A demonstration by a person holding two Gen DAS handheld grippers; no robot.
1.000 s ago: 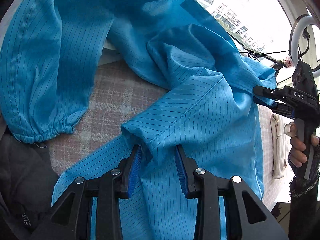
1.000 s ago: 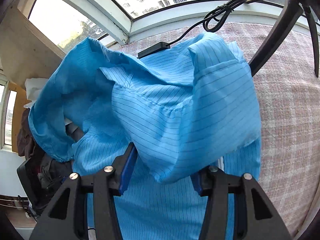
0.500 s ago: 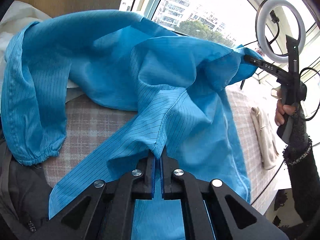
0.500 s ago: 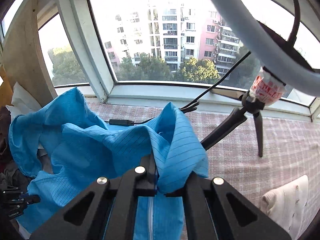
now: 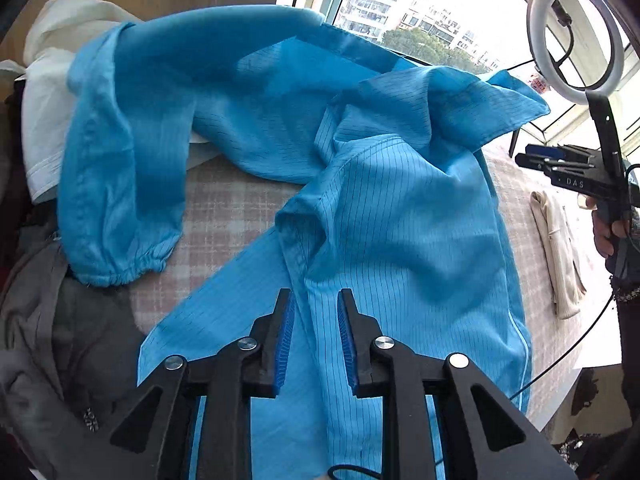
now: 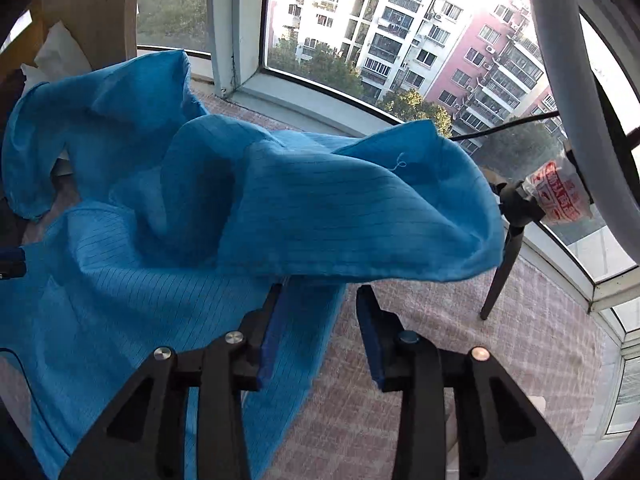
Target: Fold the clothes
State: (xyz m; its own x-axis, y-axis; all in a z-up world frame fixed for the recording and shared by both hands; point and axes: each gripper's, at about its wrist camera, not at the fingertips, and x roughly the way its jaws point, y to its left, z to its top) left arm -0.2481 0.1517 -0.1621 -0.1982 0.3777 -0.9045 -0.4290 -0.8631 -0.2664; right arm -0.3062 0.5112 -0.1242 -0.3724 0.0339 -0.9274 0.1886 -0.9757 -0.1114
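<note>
Hovering spread gripper (image 5: pixel 313 320) over garment (image 5: pixel 400 220)

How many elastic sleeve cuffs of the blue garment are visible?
1: the blue garment shows one gathered cuff at lower left on the checked cover. The other may be hidden in folds.

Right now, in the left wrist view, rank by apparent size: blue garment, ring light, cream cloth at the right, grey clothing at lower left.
1. blue garment, by far the largest.
2. grey clothing.
3. ring light and cream cloth look alike; fisheye edge stretch makes ranking them unsure.
</note>
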